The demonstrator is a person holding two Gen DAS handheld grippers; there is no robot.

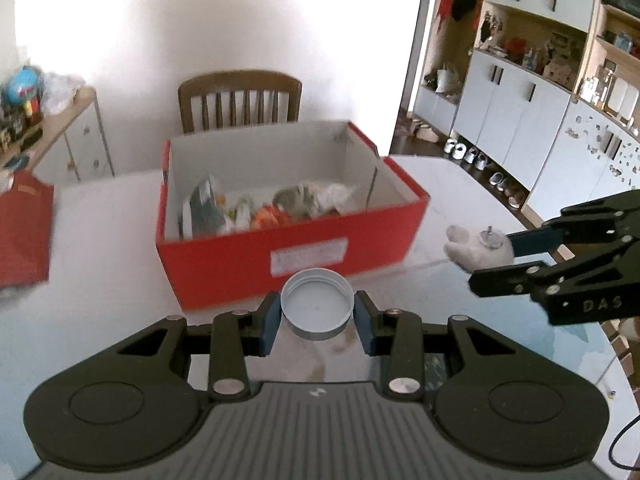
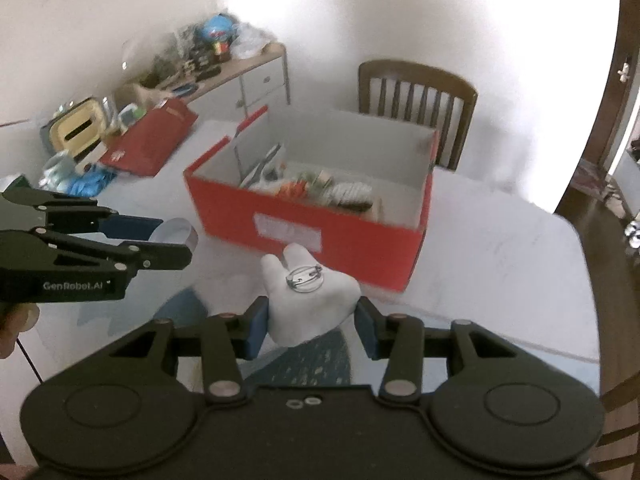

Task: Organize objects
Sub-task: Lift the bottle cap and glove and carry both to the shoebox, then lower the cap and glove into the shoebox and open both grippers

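Left wrist view: a lid [image 1: 317, 311] is clamped narrowly by the left gripper [image 1: 317, 322] near the red box [image 1: 288, 240]; a white soft toy [image 2: 312, 300] is pinched by the right gripper [image 2: 310, 326]. Either could be dropped short of the box.

An open cardboard box [image 1: 288, 248], bright red outside and pale grey-white within, bears a white label on its front wall. The round plastic screw lid [image 1: 317, 309] is pale grey-blue. The soft plush toy [image 2: 310, 300] is white, with a silver metal pin. Both black grippers carry blue finger pads [image 1: 269, 322]. The slatted wooden chair [image 1: 240, 100] is dark brown.
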